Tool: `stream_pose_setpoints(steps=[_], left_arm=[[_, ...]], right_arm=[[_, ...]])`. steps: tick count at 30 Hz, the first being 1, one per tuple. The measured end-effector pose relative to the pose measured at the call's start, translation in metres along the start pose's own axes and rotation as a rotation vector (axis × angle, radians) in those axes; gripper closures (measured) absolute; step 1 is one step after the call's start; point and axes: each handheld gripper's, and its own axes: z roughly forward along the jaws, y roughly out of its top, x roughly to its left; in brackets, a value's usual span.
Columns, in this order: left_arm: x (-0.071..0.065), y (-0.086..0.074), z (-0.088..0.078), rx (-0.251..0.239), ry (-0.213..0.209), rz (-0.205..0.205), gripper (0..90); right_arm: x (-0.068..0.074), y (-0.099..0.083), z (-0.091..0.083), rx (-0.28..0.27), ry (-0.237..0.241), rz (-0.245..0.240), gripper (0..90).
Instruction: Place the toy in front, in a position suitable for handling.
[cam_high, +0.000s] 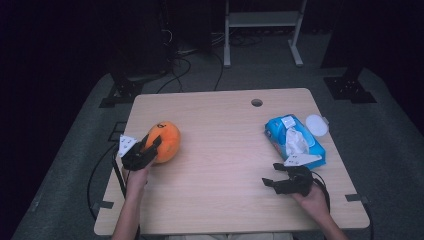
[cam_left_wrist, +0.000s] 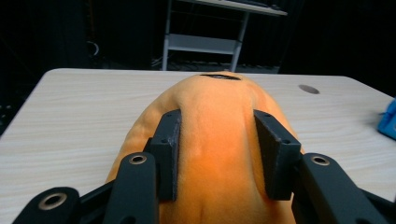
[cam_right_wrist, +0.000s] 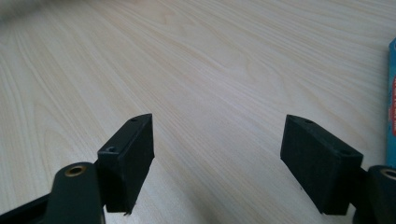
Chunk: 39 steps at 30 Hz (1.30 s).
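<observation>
Left claw (cam_high: 150, 150) is clamped on the orange plush (cam_high: 165, 141), pads pressed into both its sides, and it's sitting on the left part of the desk (cam_high: 225, 150). My right claw (cam_high: 280, 175) hangs wide with nothing in it, just beside the wipes pack (cam_high: 295, 140).

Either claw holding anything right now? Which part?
Left claw is clamped on the orange plush toy, pads pressed into its near end from both sides. Right claw is open over the table, holding nothing.
</observation>
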Motion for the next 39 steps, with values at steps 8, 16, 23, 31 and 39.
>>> stream_pose_setpoints(steps=[8,16,23,31,39], left_arm=[[-0.025,0.010,-0.002,-0.028,-0.094,0.012,57.4],[-0.061,0.015,-0.002,-0.031,-0.207,0.056,57.5],[-0.107,0.005,0.005,0.012,-0.336,0.106,57.9],[-0.138,-0.011,0.011,0.070,-0.443,0.131,58.1],[-0.162,-0.018,0.013,0.099,-0.529,0.163,58.1]], right_arm=[[-0.001,0.000,-0.002,-0.006,-0.003,0.000,24.7],[-0.001,0.001,-0.003,-0.011,-0.005,-0.001,24.7],[-0.006,0.001,-0.007,-0.023,-0.013,0.010,24.7],[-0.009,0.000,-0.010,-0.031,-0.022,0.020,24.7],[-0.011,-0.001,-0.011,-0.036,-0.026,0.026,24.7]])
